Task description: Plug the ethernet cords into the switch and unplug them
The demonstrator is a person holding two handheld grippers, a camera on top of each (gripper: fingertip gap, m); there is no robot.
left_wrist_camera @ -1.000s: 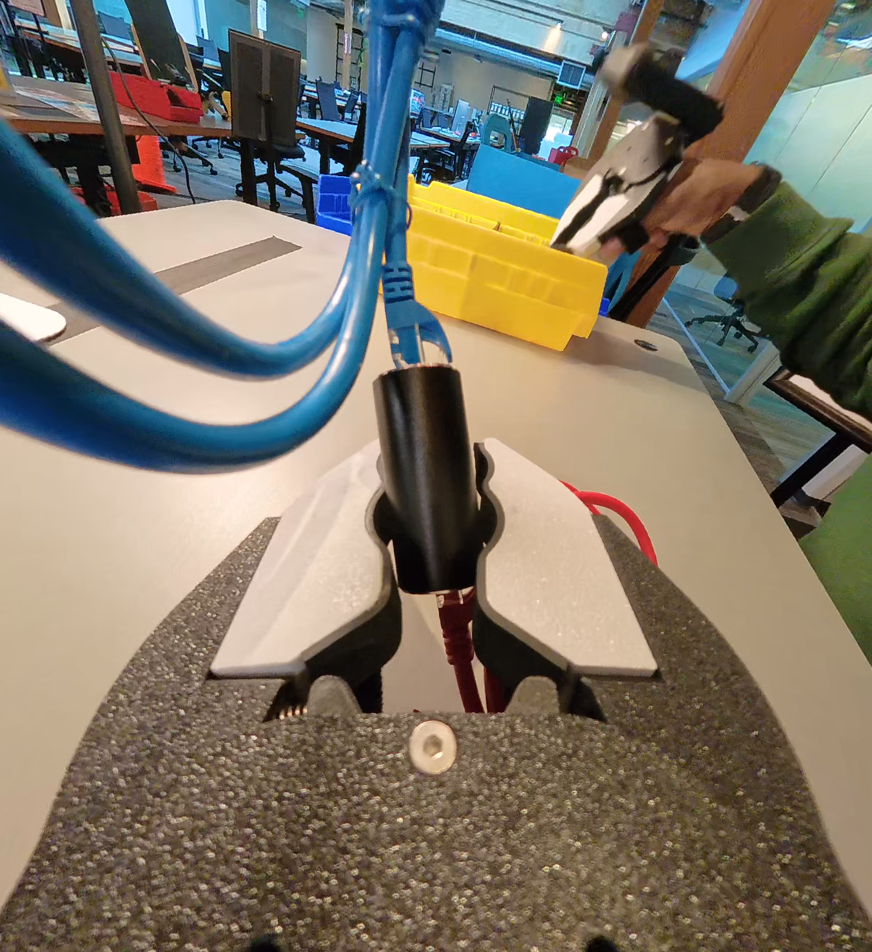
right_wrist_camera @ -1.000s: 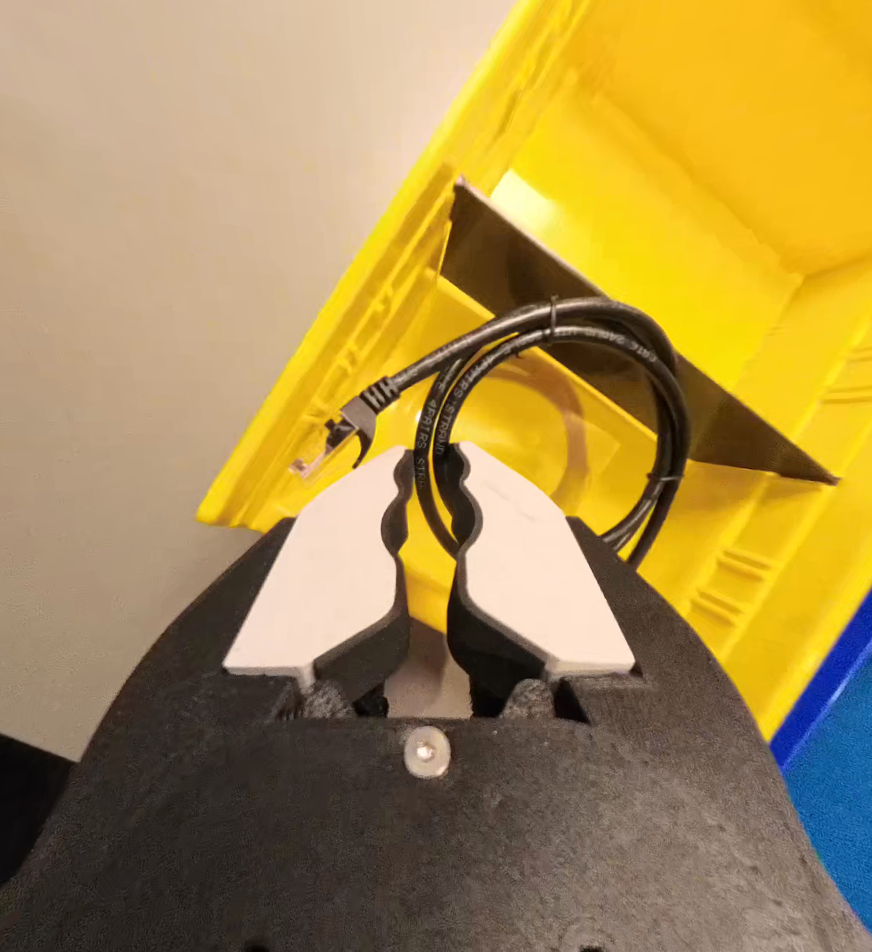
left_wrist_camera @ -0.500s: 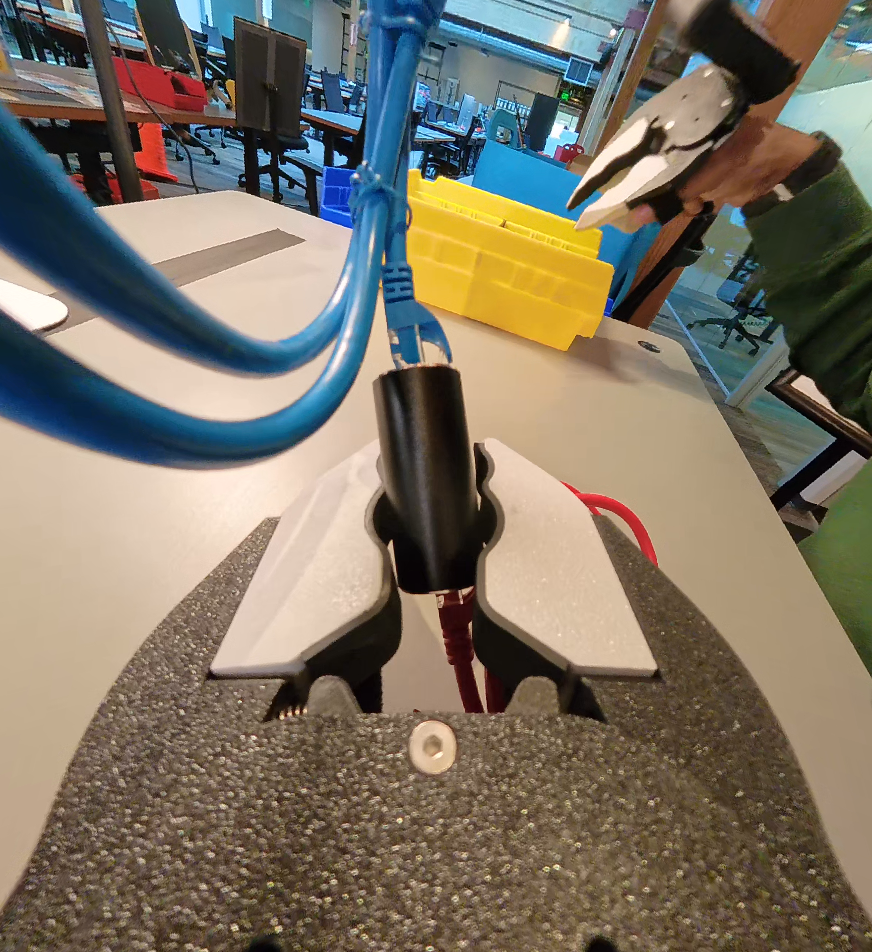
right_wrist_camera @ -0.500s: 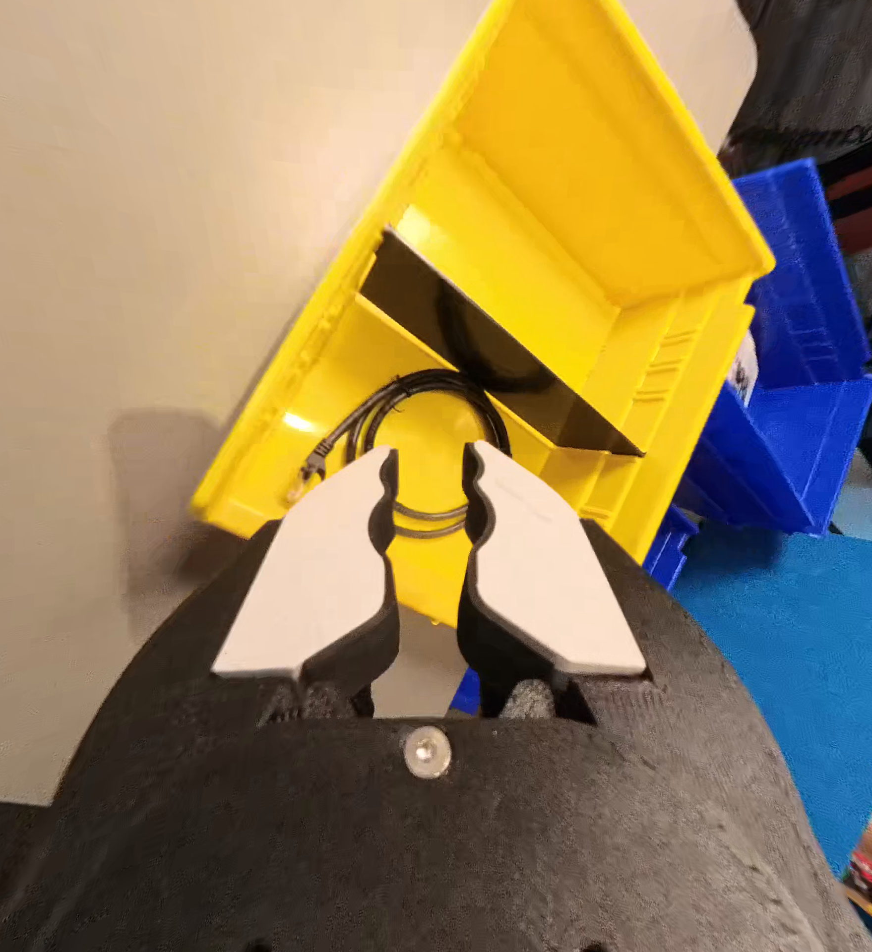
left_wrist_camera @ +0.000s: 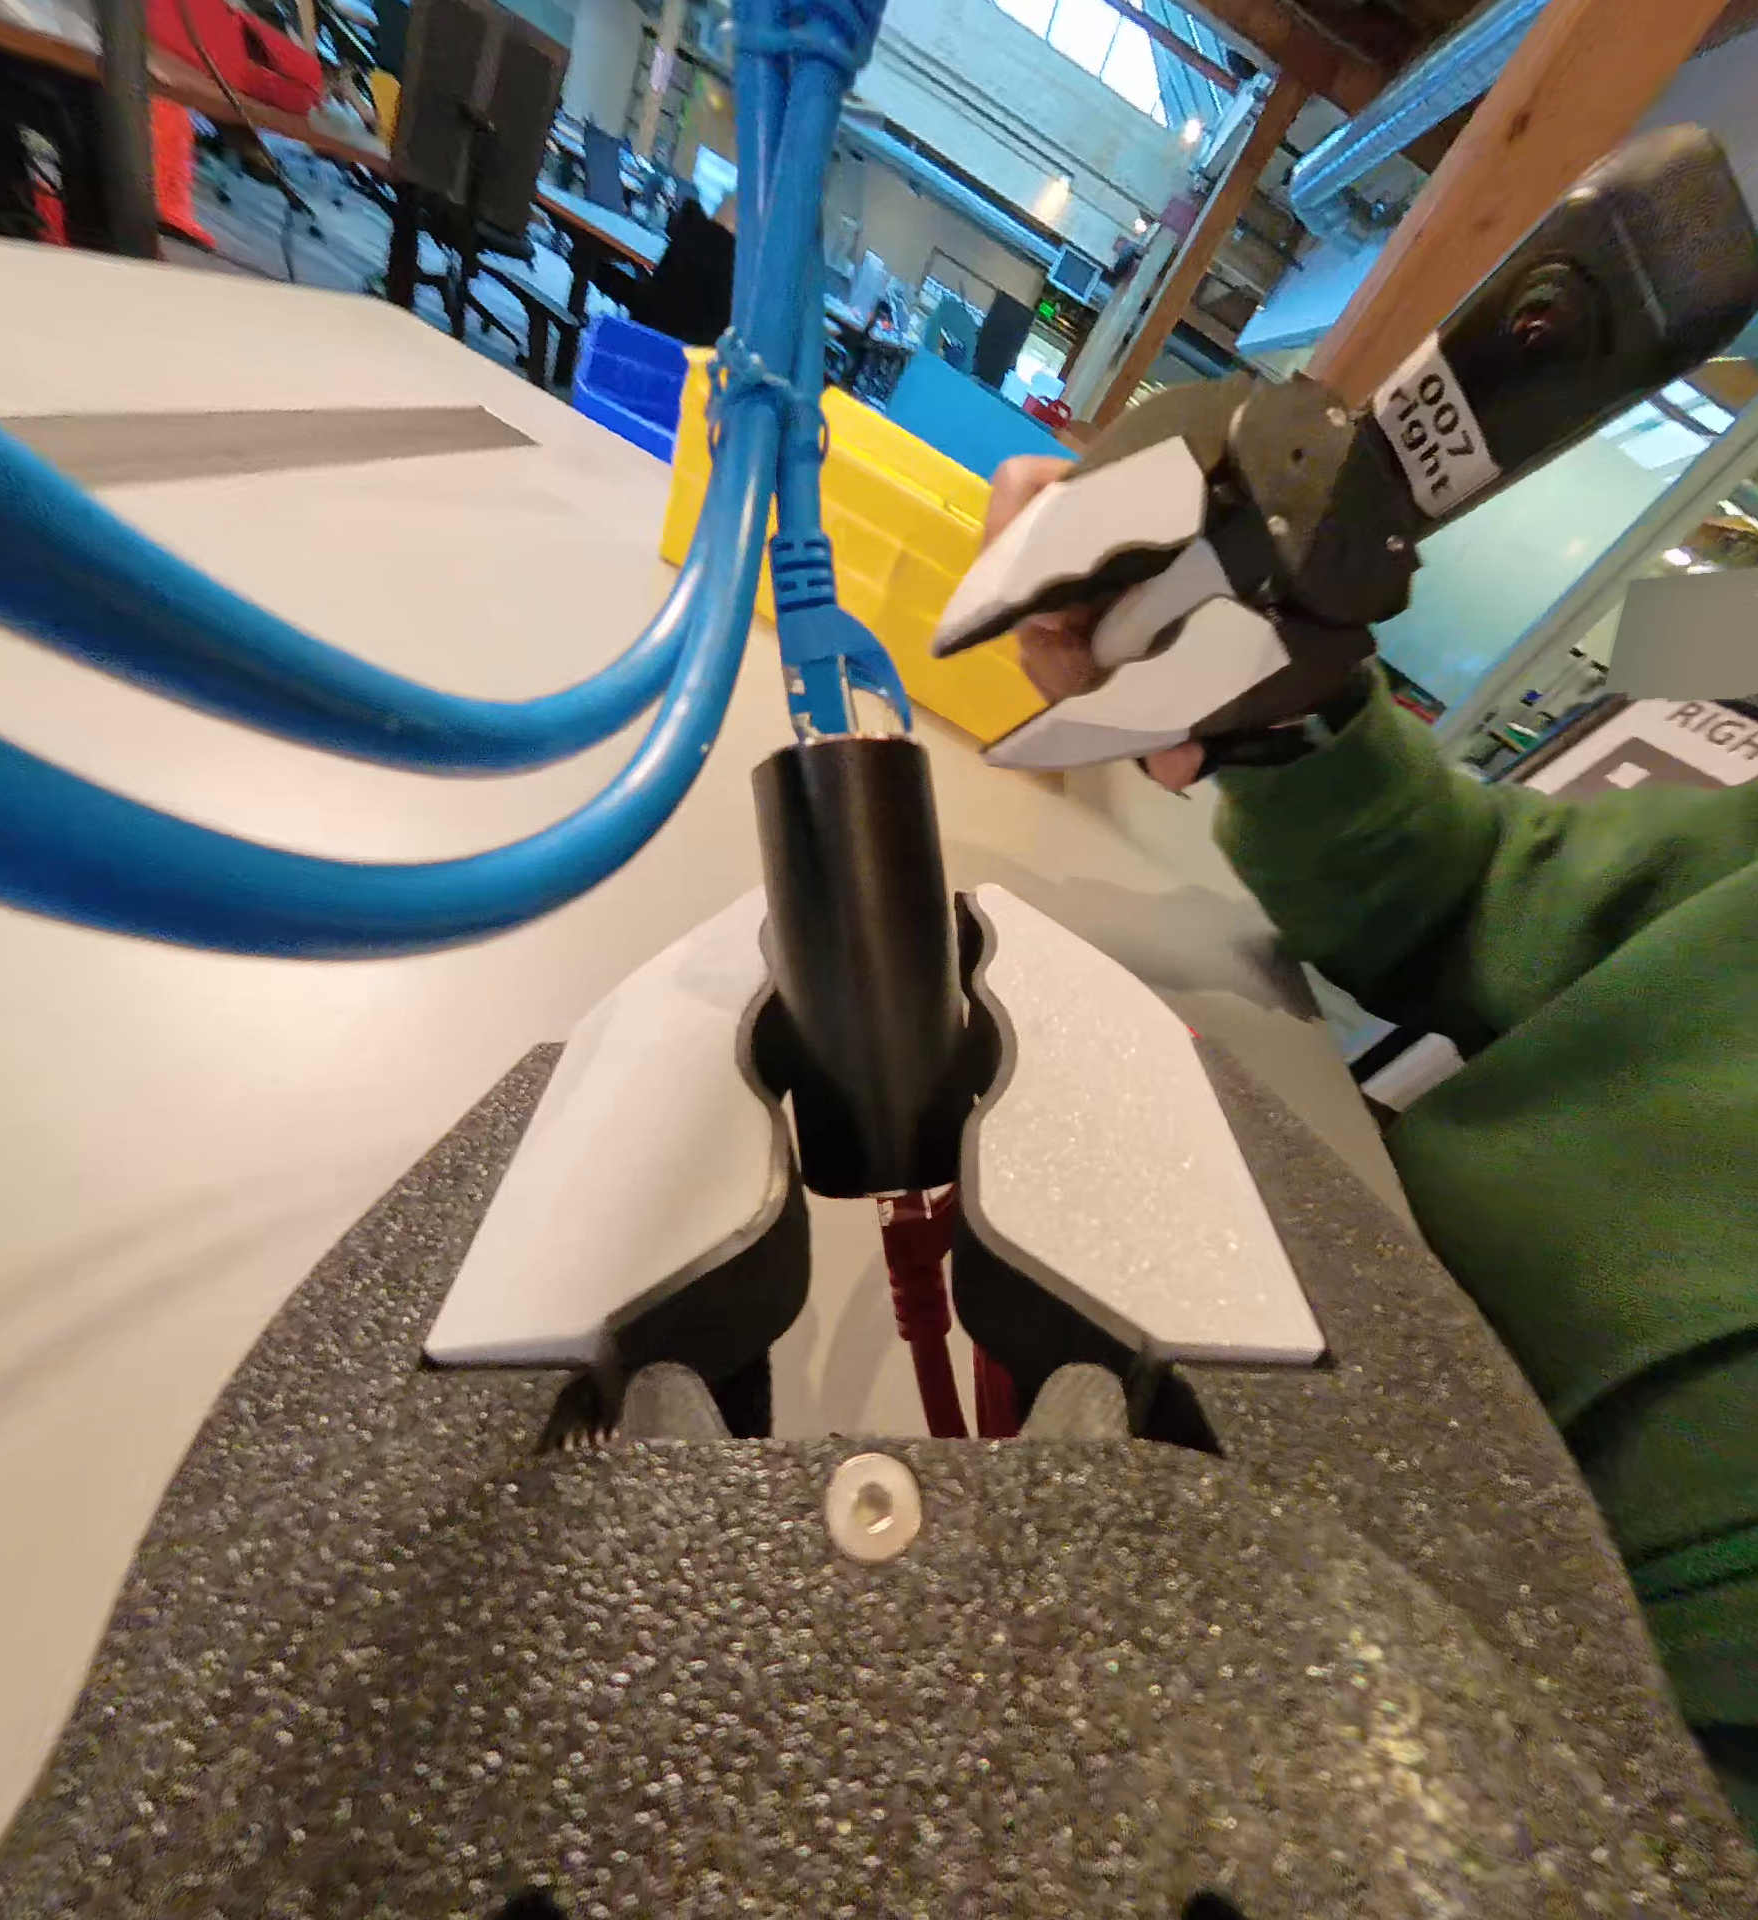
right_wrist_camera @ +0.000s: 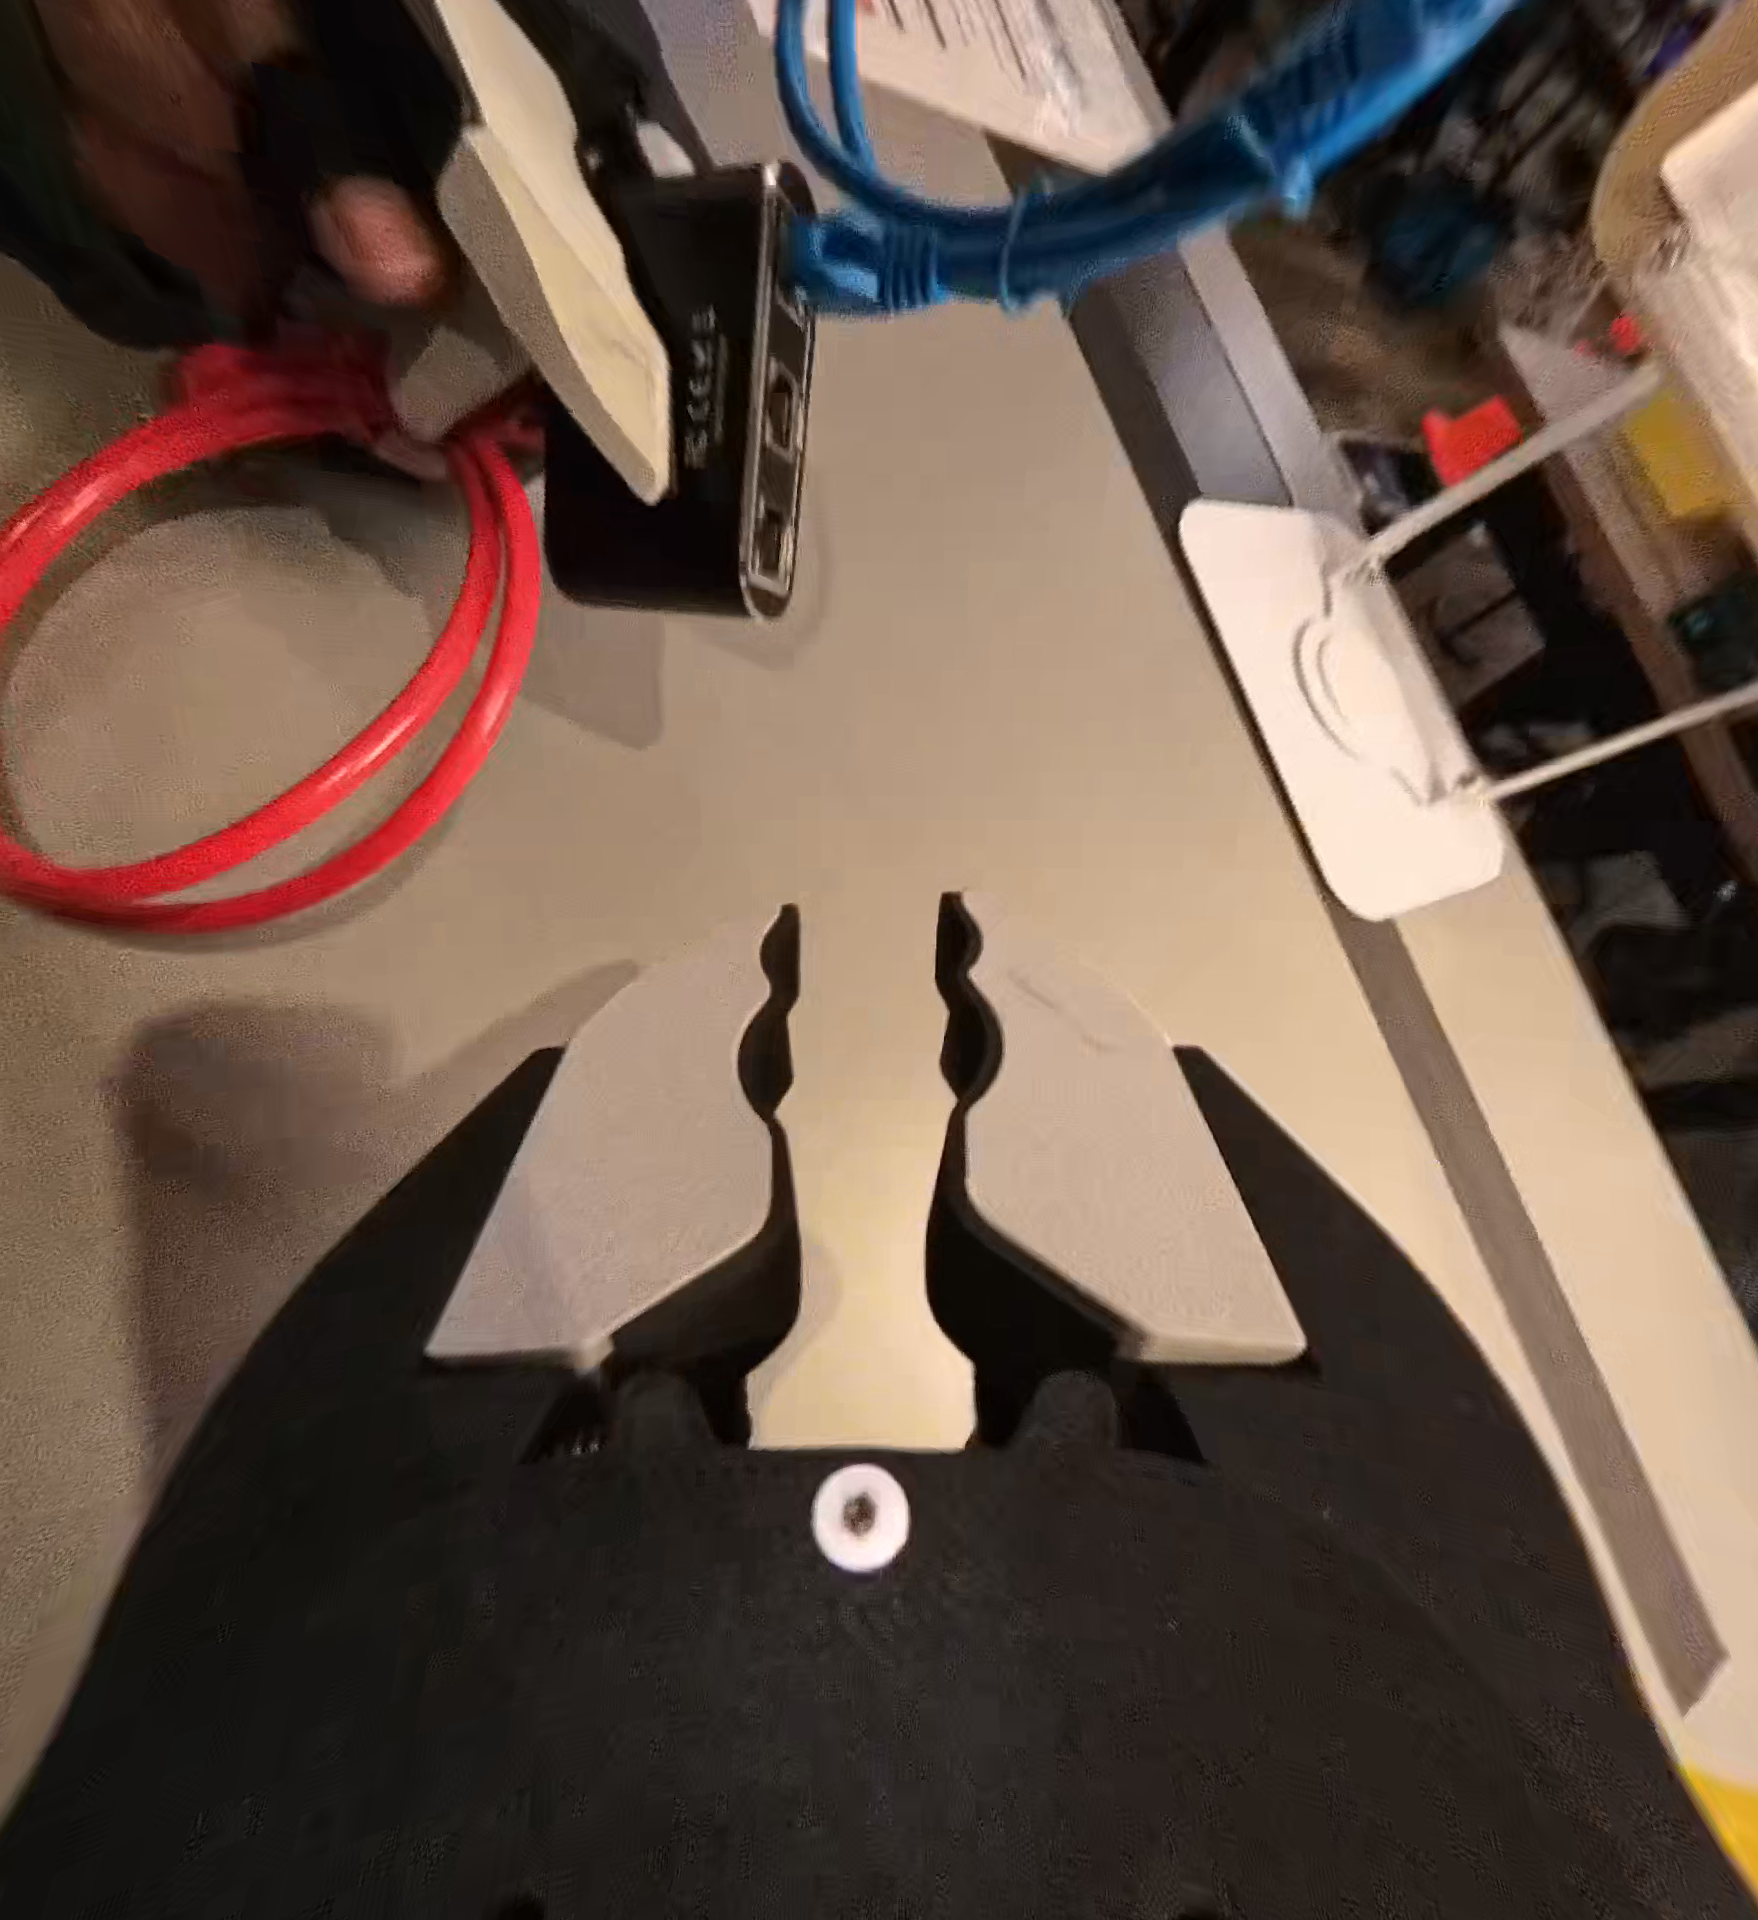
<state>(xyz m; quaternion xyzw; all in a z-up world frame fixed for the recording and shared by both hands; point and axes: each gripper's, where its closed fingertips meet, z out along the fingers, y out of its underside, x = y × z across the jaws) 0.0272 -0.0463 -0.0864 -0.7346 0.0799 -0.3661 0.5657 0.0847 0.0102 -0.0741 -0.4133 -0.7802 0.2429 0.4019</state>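
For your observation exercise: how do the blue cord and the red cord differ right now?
The blue cord hangs in the air, bundled with a tie; the red cord lies coiled on the table. Blue plugs into the switch on its port face, red at the opposite end. Both stay plugged in.

Switch (left_wrist_camera: 854, 935) glossy black plastic; blue cord (left_wrist_camera: 335, 707) smooth rubbery; table (left_wrist_camera: 231, 1091) matt grey.

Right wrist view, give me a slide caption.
Open right gripper faces the black switch clamped in the left gripper, blue cord plugged in.
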